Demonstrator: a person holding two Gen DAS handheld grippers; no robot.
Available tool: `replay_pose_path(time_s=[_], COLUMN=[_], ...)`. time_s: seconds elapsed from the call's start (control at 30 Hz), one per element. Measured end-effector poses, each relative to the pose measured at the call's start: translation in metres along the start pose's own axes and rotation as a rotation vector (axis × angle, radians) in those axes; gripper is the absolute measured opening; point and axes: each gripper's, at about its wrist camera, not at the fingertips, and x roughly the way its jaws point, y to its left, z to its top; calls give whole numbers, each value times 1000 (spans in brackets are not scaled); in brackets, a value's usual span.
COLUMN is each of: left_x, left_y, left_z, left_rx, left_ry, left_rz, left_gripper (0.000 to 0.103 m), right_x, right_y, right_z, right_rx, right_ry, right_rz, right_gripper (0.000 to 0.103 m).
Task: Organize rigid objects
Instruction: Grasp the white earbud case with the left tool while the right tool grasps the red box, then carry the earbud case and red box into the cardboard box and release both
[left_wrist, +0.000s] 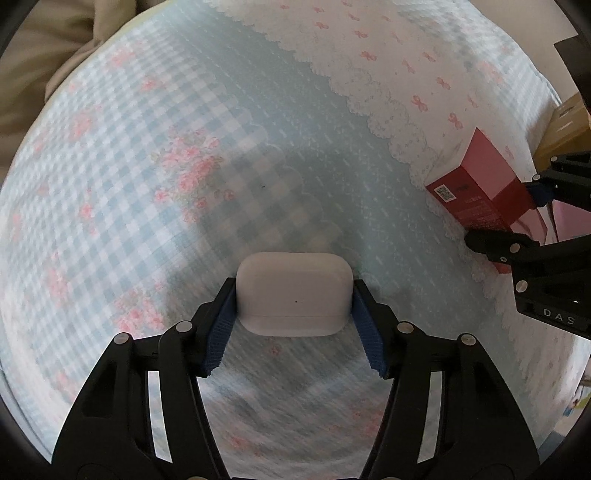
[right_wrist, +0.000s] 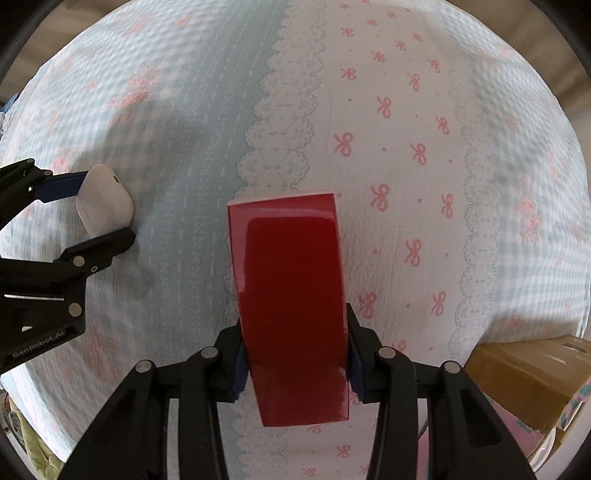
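Left tool (left_wrist: 293, 295) grips a white earbud case (left_wrist: 293, 293) by its two short ends, blue pads (left_wrist: 221, 328) pressed flat to either side; the case sits crosswise between the tips, seam line and a small dark dot facing the camera. Below it lies a bed (left_wrist: 147, 166) under a pale blue sheet with gingham checks, pink flower clusters, a printed white lace band and pink bows. The sheet is blurred in the left wrist view, so I cannot tell whether the case touches the fabric or is held just off it. Right tool (right_wrist: 293, 349) clamps a glossy red box (right_wrist: 291, 306), long and rectangular, by its long sides near the camera end; the box runs straight forward along the fingers, far end over the lace band. In the left wrist view the same red box shows a QR code and small print on one face, with the right tool coming in from the right edge of the bed. In the right wrist view the left tool holds the white case at far left, well apart from the red box. A brown cardboard carton (right_wrist: 532, 380) stands past the bed's right edge, low in that view.
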Motion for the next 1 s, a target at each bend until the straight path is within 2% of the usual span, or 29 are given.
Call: replay_pose_path(time_s=[0.33, 0.5, 0.77, 1.0], left_x=[-55, -95, -161, -238], left_y=[15, 15, -8, -38], left_z=[-6, -15, -48, -79], left_rx=[-59, -85, -122, -156], left_ry=[-69, -123, -195, -270], left_rz=[-1, 4, 16, 9], left_gripper=[57, 57, 57, 57], right_x=[-31, -63, -134, -190], right_y=[-13, -14, -12, 2], right_z=[-12, -23, -61, -101], right_rx=[35, 52, 108, 144], right_ry=[-25, -78, -174, -226], right_rz=[49, 72, 155, 228], right_gripper=[38, 38, 38, 38])
